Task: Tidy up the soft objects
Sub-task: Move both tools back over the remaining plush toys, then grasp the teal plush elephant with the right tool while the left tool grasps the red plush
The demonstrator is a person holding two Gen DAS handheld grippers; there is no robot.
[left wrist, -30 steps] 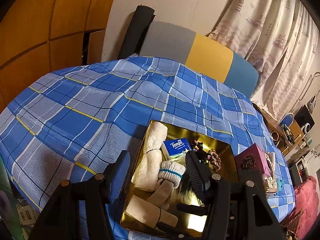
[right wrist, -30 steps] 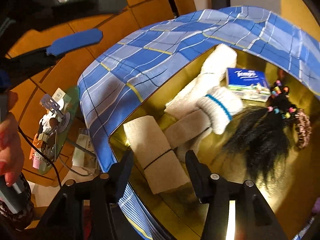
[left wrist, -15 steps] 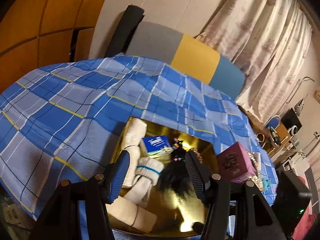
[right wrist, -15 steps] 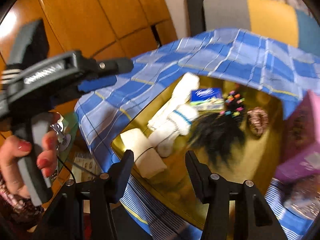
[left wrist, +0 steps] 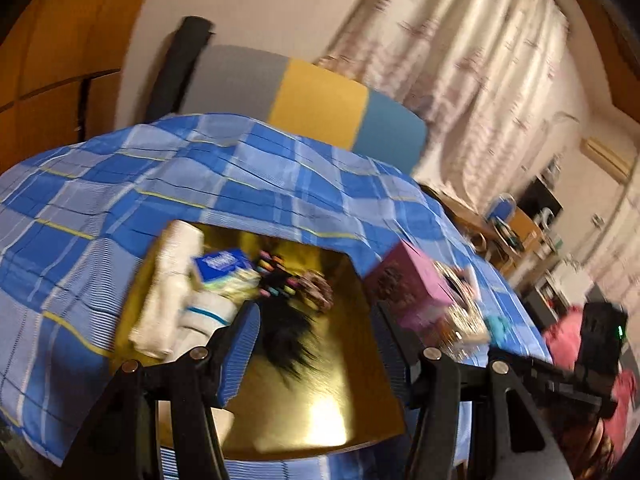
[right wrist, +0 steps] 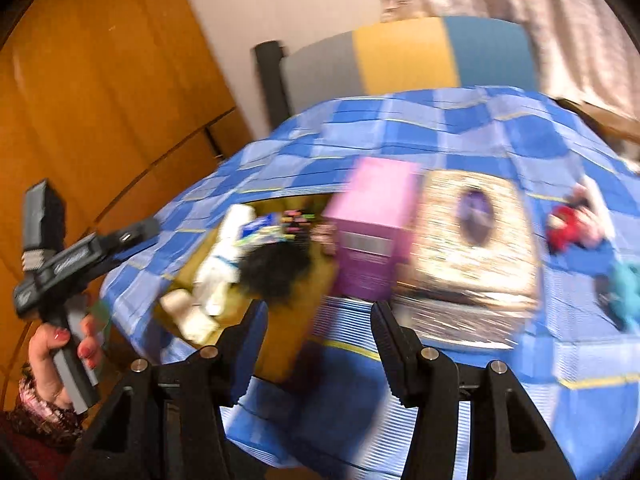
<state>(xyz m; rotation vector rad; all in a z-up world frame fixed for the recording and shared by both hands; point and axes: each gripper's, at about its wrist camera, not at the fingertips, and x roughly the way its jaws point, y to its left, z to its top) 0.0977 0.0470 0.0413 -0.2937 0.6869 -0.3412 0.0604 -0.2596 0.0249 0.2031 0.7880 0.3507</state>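
Both grippers, left (left wrist: 316, 340) and right (right wrist: 318, 334), hover with jaws open and empty. I'd steady the right one before reaching for the red plush toy (right wrist: 568, 226) on the checked bedspread (right wrist: 440, 128).

Right gripper (right wrist: 316, 344), fingers (right wrist: 250, 330) spread and empty, hangs above the checked bed (right wrist: 440, 128); pink box (right wrist: 372, 232) beside gold tray (right wrist: 288, 320).

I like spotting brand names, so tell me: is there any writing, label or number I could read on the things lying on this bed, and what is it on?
None reads clearly; both views are motion-blurred.
Blue tissue pack on the gold tray: white lettering, too smeared to read.
Pink box: a grey label strip, blurred.
Glittery box: a dark oval emblem, no legible text.
Handle of the left tongs: pale printing, too small to read.
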